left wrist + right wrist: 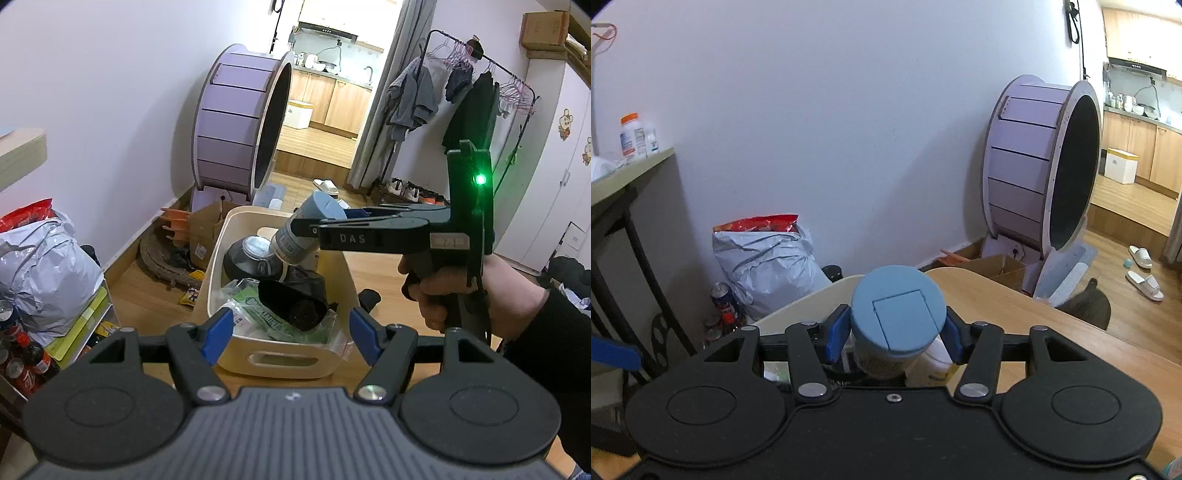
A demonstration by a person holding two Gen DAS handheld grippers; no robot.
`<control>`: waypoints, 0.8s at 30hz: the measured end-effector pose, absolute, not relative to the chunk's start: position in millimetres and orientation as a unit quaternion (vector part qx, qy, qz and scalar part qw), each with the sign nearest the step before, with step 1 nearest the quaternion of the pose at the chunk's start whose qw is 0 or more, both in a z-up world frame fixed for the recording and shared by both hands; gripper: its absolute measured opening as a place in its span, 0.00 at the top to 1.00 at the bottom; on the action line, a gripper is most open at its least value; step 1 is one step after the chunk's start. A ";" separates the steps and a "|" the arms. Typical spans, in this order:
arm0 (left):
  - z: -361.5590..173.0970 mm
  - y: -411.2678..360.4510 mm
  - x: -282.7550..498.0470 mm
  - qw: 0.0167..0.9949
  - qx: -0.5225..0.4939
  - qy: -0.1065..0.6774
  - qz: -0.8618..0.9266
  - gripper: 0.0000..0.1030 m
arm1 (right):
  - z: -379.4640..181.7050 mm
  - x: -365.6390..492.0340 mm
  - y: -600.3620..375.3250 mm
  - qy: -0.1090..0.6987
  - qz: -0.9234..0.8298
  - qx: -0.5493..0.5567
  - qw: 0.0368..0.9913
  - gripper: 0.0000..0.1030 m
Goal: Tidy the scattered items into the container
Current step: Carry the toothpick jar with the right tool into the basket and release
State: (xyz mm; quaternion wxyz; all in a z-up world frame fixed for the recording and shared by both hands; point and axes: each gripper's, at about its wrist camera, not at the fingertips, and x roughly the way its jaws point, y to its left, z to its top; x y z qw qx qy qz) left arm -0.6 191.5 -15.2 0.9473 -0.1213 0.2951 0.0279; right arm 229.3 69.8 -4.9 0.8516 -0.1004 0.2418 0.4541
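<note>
A cream container (280,363) with a handle slot stands on the wooden table, holding a black round item (245,260), a black bag (295,299) and green-printed plastic packets (258,314). My right gripper (314,225) reaches in from the right and is shut on a jar with a blue lid (295,236), tilted above the container. In the right wrist view the blue lid (897,310) sits between the blue pads of the right gripper (892,334), with the container rim (798,310) below. My left gripper (290,332) is open and empty just before the container's near wall.
A purple cat wheel (236,125) stands by the wall, with cardboard boxes (207,229) at its foot. A grey bag (44,273) and cola bottles (29,362) are on the left. A clothes rack (476,88) stands at the right. A dark cat (1087,306) is beside the table edge.
</note>
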 end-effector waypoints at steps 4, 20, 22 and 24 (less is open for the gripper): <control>-14.7 187.4 0.2 0.948 -0.118 0.295 0.025 0.34 | -3.4 225.5 66.0 0.233 0.452 -0.105 0.855 0.51; -13.0 182.5 -0.5 0.949 -0.113 0.292 0.024 0.34 | 15.5 213.0 72.9 0.201 0.450 -0.142 0.858 0.26; -13.1 182.8 -0.8 0.949 -0.116 0.291 0.025 0.34 | 18.3 211.3 67.3 0.199 0.450 -0.136 0.860 0.26; -13.1 181.7 -1.3 0.950 -0.117 0.290 0.023 0.34 | 19.5 210.0 59.6 0.198 0.448 -0.134 0.861 0.26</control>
